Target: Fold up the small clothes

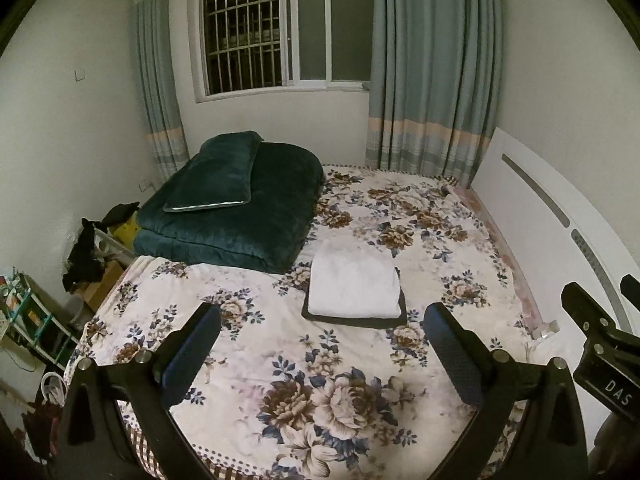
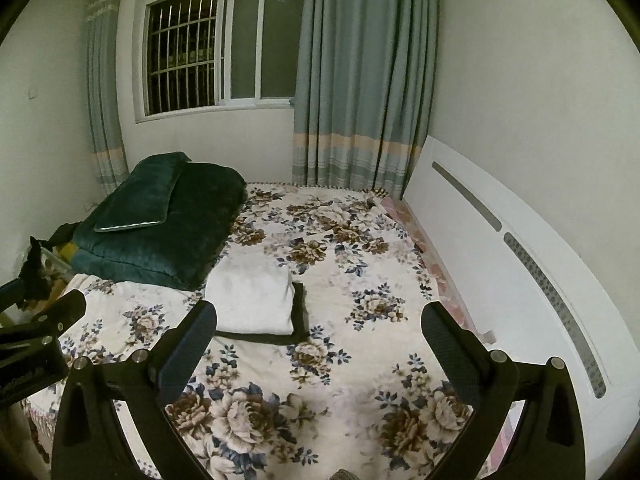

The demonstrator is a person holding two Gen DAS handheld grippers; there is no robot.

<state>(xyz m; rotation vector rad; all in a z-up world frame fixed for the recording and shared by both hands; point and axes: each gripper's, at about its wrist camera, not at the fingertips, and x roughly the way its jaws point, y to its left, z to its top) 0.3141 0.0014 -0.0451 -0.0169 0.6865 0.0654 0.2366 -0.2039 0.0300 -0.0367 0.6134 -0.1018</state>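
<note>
A folded white garment [image 1: 354, 282] lies on top of a folded dark garment [image 1: 394, 318] in the middle of the floral bedspread [image 1: 280, 344]. The same stack shows in the right wrist view, white piece [image 2: 252, 300] over dark piece [image 2: 300, 312]. My left gripper [image 1: 322, 320] is open and empty, held above the bed just in front of the stack. My right gripper [image 2: 320, 320] is open and empty, to the right of the stack. The right gripper also shows at the right edge of the left wrist view [image 1: 600, 328].
A folded dark green quilt [image 1: 240, 216] with a matching pillow [image 1: 216, 176] sits at the bed's far left. A white headboard [image 1: 560, 232] runs along the right. Curtains [image 1: 432, 72] and a barred window [image 1: 280, 28] are behind. Clutter and shelves [image 1: 36, 320] stand left of the bed.
</note>
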